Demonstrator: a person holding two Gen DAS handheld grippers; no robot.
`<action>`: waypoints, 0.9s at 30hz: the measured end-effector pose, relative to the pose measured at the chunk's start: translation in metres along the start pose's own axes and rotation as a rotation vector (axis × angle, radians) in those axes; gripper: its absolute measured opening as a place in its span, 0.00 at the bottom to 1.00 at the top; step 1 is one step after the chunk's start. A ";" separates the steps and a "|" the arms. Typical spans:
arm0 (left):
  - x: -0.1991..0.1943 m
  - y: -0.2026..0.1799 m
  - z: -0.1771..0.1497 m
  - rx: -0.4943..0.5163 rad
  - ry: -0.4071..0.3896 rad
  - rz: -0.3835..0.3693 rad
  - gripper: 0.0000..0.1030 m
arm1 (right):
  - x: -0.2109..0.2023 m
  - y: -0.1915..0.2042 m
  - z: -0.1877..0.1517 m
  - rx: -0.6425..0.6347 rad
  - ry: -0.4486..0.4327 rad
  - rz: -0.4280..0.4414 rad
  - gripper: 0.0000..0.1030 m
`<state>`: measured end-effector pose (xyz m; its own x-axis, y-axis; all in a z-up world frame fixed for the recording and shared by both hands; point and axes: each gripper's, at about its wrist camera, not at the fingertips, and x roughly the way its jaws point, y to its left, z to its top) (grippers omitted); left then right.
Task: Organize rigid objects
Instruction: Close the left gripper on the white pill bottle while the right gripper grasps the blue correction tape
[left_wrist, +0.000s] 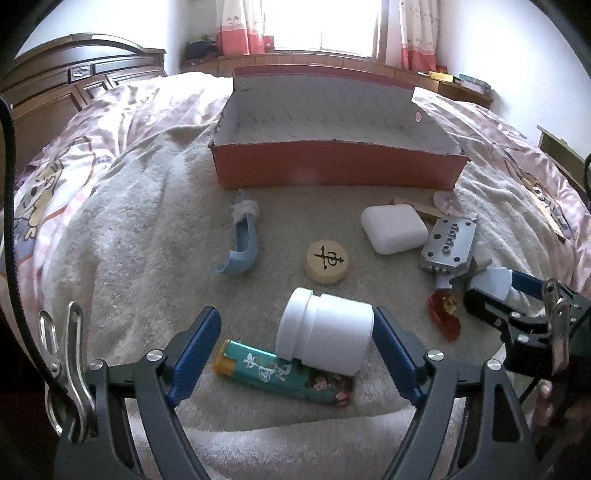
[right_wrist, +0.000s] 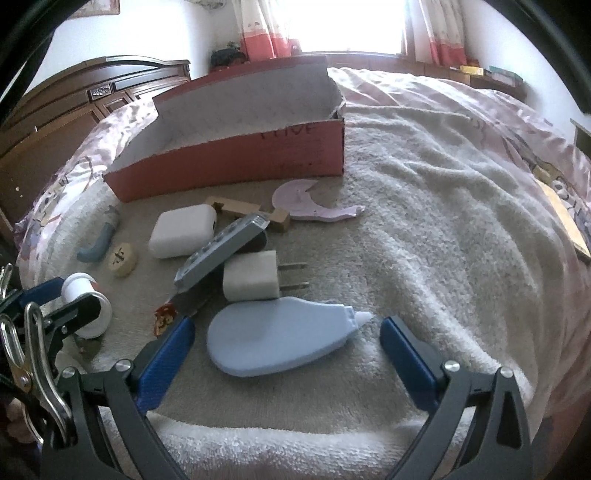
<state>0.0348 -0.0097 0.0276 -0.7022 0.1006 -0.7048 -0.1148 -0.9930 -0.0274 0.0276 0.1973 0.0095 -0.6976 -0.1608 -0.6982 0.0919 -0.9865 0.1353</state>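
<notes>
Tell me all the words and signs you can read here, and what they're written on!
"車", a black Chinese character: on top of the round wooden chess piece.
"中国", white characters, with more beside them too blurred to read: on the teal lighter.
Dark handwriting, perhaps "SHOE", too faint to be sure: on the red box, front wall.
Small marks on the grey metal block: not readable as text.
Nothing else carries readable writing.

An open red cardboard box sits on a towel-covered bed, its inside clear. The towel to the box's right lies bare. Before the box, small items crowd together: a white case, metal block, plug adapter and wooden disc, with narrow gaps between.
</notes>
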 end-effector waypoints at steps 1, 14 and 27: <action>-0.001 0.000 -0.001 -0.001 -0.004 -0.002 0.83 | 0.000 0.000 0.000 0.002 -0.001 0.003 0.99; -0.011 -0.024 -0.002 0.110 -0.055 -0.019 0.83 | -0.010 -0.006 -0.002 -0.001 0.003 0.018 0.99; 0.005 -0.024 -0.001 0.127 -0.036 -0.014 0.49 | -0.015 0.000 -0.004 -0.049 0.016 0.028 0.99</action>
<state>0.0350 0.0149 0.0243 -0.7243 0.1187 -0.6792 -0.2111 -0.9759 0.0546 0.0411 0.1994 0.0167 -0.6829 -0.1886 -0.7058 0.1462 -0.9818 0.1209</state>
